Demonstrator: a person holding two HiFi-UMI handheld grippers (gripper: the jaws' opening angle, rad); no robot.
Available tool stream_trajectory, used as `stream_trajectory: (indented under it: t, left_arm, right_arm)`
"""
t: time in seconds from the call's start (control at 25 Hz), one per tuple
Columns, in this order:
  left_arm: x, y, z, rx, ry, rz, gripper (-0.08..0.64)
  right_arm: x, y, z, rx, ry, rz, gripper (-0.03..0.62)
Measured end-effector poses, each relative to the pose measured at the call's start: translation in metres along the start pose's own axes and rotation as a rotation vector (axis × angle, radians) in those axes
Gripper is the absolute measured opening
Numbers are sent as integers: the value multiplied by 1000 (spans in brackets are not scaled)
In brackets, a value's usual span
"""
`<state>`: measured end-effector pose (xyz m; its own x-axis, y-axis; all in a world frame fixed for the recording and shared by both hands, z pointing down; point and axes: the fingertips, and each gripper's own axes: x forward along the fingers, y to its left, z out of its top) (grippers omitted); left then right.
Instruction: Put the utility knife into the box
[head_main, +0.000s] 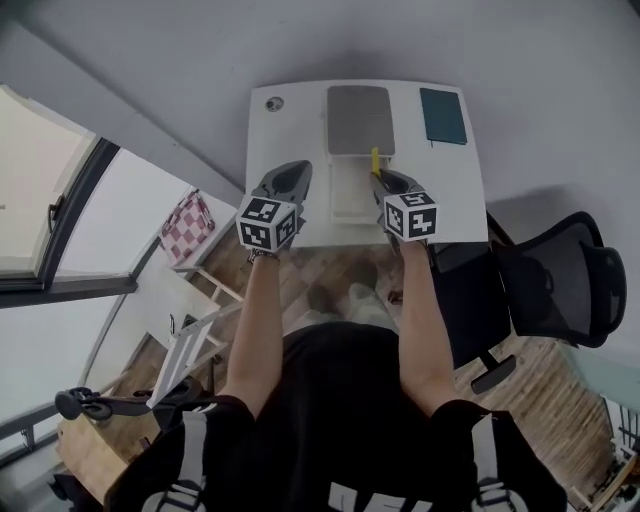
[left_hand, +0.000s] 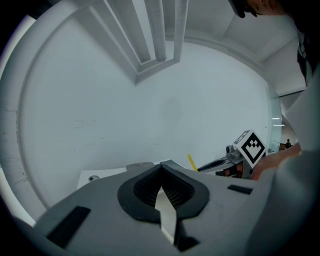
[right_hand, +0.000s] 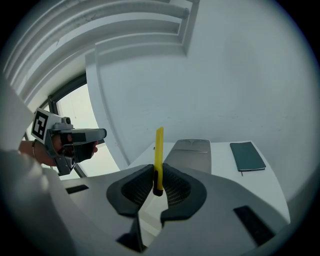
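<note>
Knife (right_hand: 159, 150): clamping it upright in right gripper (right_hand: 158, 186) fingers over the box (head_main: 335, 195), readying a drop-in; holding left gripper (left_hand: 161, 184) fingers pressed together, empty, beside the box.

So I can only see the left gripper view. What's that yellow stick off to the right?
Observer: The utility knife, standing upright, clamped between the right gripper's jaws.
Operator: Where's the box?
Observer: The box is white and open, on the table, close by the knife.
Operator: Anything else there?
Observer: A dark green notebook at the table's far right corner.
</note>
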<state>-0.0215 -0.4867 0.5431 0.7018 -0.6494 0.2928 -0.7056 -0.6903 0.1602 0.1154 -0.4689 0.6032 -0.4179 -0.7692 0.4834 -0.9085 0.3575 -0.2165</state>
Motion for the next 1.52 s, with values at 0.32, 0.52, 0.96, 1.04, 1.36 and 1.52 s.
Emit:
stream_trajectory:
  t: [0.32, 0.52, 0.96, 1.04, 1.36, 1.52]
  left_arm:
    - [39, 15, -13, -39, 38, 38, 25]
    - [56, 19, -28, -67, 72, 45, 25]
    - [74, 38, -54, -141, 114, 54, 25]
    - [77, 41, -58, -150, 122, 53, 25]
    - [85, 47, -62, -162, 134, 50, 25]
    - [87, 48, -59, -155, 132, 47, 25]
  right_arm:
    - [44, -25, -13, 29, 73, 53, 72]
    - [67, -29, -35, 30, 139, 74, 72]
    - [103, -32, -76, 61, 270, 110, 72]
    - [109, -34, -81, 62, 289, 112, 74]
    - [121, -38, -92, 70, 335, 126, 74]
    - [123, -37, -90, 67, 332, 127, 74]
